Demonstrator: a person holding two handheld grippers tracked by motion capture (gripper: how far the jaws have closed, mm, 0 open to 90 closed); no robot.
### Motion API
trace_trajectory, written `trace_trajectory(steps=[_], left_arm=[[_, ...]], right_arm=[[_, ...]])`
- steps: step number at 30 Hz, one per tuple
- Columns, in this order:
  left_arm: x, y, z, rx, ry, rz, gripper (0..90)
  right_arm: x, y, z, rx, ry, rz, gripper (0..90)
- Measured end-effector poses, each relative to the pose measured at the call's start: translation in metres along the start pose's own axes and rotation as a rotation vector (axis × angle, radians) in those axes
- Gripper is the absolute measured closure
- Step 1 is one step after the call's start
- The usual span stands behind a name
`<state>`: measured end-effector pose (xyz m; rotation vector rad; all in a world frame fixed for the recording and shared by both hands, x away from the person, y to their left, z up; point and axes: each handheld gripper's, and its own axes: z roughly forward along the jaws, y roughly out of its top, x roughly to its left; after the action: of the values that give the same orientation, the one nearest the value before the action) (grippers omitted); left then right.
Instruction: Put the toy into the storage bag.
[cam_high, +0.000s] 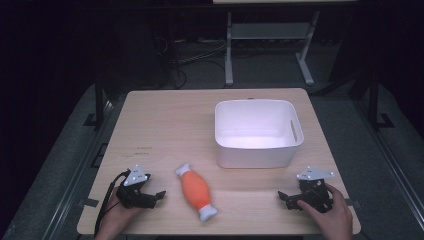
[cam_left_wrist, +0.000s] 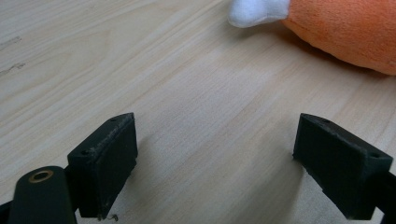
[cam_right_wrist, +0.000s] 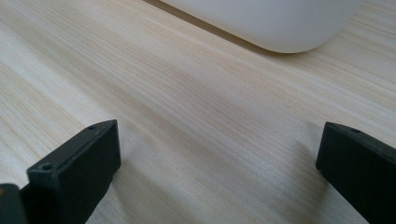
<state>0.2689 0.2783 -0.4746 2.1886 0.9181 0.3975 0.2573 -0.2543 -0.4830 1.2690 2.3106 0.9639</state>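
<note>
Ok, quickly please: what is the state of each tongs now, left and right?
Left tongs: open, holding nothing, beside the orange plush toy.
Right tongs: open, holding nothing, near the white bin.

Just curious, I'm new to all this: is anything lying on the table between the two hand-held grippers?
Yes. In the high view, an orange plush toy with white ends lies on the table between the left gripper and the right gripper.
</note>
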Motion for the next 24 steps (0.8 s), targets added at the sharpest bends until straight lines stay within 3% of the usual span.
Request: trace_trajectory(steps=[7,15,22,24], left_arm=[[0.001,0.0,-0.001,-0.007,0.008,-0.004,16.0],[-0.002,0.005,-0.004,-0.019,0.008,0.021,46.1],[0.0,0.017,-0.01,-0.016,-0.016,-0.009,88.2],[0.002,0.023,-0.01,-0.002,-0.039,-0.024,89.6]], right_arm=[[0.0,0.0,0.0,0.0,0.0,0.0,0.0],[0.0,0.0,0.0,0.0,0.0,0.0,0.0],[0.0,0.0,0.0,-0.001,0.0,-0.001,0.0],[0.0,0.0,0.0,0.0,0.0,0.0,0.0]])
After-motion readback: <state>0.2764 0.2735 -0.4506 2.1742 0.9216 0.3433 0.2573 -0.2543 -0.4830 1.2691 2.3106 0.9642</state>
